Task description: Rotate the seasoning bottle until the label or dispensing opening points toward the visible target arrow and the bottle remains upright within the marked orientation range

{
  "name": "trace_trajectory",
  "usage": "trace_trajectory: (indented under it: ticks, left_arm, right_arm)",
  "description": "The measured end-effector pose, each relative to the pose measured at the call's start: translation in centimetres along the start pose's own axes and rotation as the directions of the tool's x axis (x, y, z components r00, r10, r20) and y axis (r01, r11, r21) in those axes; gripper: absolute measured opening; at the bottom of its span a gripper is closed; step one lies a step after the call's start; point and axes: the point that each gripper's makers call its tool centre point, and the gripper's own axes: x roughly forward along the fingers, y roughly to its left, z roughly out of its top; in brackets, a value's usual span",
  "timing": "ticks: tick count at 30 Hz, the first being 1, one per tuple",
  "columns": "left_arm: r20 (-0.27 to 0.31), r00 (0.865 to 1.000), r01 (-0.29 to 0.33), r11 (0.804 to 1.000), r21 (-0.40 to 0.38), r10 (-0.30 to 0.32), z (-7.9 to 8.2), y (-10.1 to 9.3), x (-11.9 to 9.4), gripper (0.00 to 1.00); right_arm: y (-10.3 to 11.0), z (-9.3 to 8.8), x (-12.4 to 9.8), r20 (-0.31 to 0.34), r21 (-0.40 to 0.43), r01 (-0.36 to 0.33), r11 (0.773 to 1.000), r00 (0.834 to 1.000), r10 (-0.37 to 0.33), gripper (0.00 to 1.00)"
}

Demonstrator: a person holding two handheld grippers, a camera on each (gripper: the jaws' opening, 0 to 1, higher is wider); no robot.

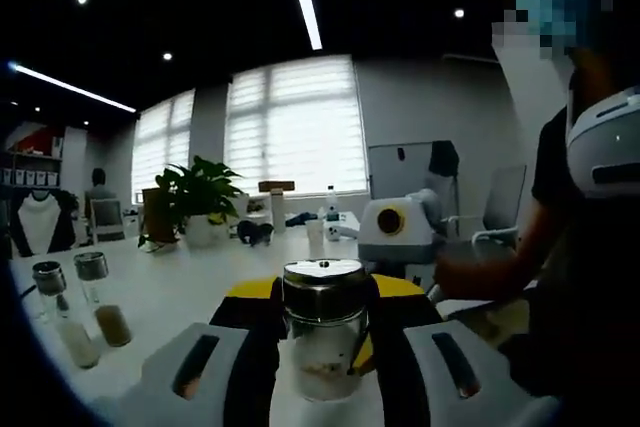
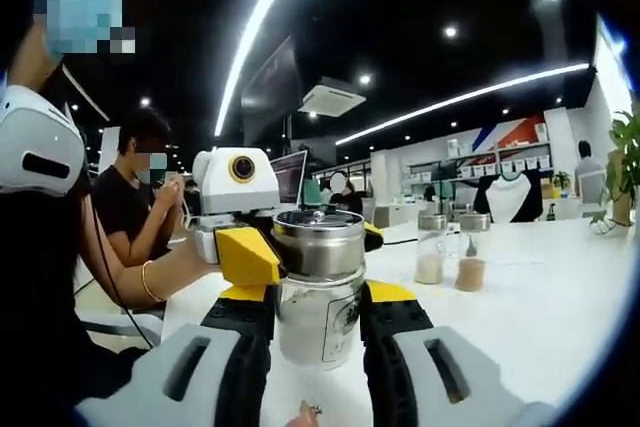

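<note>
The seasoning bottle (image 1: 322, 332) is clear glass with a steel cap, some pale seasoning at its bottom, and stands upright on the white table (image 1: 180, 297). My left gripper (image 1: 322, 299) has its yellow-tipped jaws against both sides of the bottle. In the right gripper view, the left gripper (image 2: 310, 245) grips at cap height from the far side. My right gripper (image 2: 318, 299) is shut on the glass body of the bottle (image 2: 318, 322), lower down. A label with a dark logo faces the right gripper view. The right gripper's white housing (image 1: 400, 232) shows behind the bottle.
Two more spice jars (image 1: 75, 307) (image 2: 450, 247) stand on the table to one side. A potted plant (image 1: 195, 202) and small items sit farther back. A person's forearm (image 1: 500, 267) reaches in close by. Another person (image 2: 135, 197) sits beyond the table's edge.
</note>
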Motion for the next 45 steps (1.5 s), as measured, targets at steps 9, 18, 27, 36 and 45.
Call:
trace_trajectory:
  ticks: [9,18,27,36,45]
  left_arm:
    - [0.001,1.0,0.012,1.0,-0.012,-0.012,-0.1,-0.4,-0.1,0.35]
    - [-0.016,0.999,0.042,0.999,0.01,-0.041,-0.2,-0.7,-0.2,0.35]
    - [-0.026,0.996,0.088,0.996,-0.004,-0.088,-0.4,-1.4,-0.5,0.35]
    - [-0.044,0.995,0.093,0.996,-0.008,-0.093,-0.9,-1.2,-0.4,0.35]
    - [-0.082,0.996,0.043,0.999,0.021,-0.042,-1.4,-0.6,-0.2,0.35]
  right_arm:
    - [0.4,0.2,-0.1,-0.011,-0.014,-0.001,1.0,1.0,0.001,0.31]
    - [0.1,-0.2,-0.3,-0.028,-0.03,-0.026,0.999,0.999,0.025,0.32]
    - [0.3,-0.5,-0.2,-0.032,-0.037,-0.063,0.997,0.998,0.062,0.33]
    - [0.6,-1.0,-0.1,-0.042,-0.039,-0.038,0.999,0.998,0.036,0.32]
    - [-0.3,-1.4,0.1,-0.058,-0.052,0.036,0.998,0.998,-0.039,0.31]
